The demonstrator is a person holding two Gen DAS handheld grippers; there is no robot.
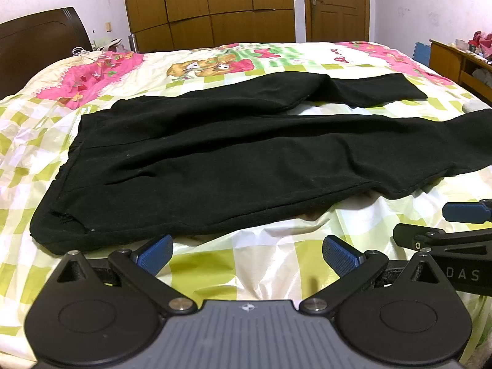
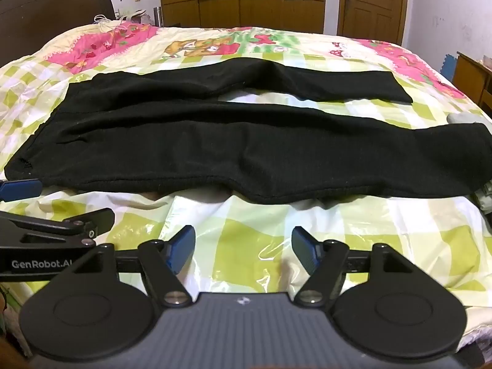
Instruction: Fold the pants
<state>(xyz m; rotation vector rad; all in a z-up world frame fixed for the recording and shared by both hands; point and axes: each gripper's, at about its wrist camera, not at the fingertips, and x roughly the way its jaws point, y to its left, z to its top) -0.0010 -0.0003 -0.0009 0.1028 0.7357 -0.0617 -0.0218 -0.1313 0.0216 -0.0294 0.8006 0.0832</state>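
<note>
a bed [image 1: 276, 240] with a green-checked, pink-patterned cover is filling both views, a wooden wardrobe [image 1: 209, 3] standing behind it at the top of the frame. black pants [image 1: 233, 153] are lying flat across the middle of the bed, waistband at the left, the two legs stretching to the right with a strip of cover showing between them. the left hand-held gripper [image 1: 247, 253] is hovering at the bottom of its view with jaws apart, just short of the pants' near edge. the right hand-held gripper [image 2: 243, 247] is hovering likewise, jaws apart, gripping nothing.
</note>
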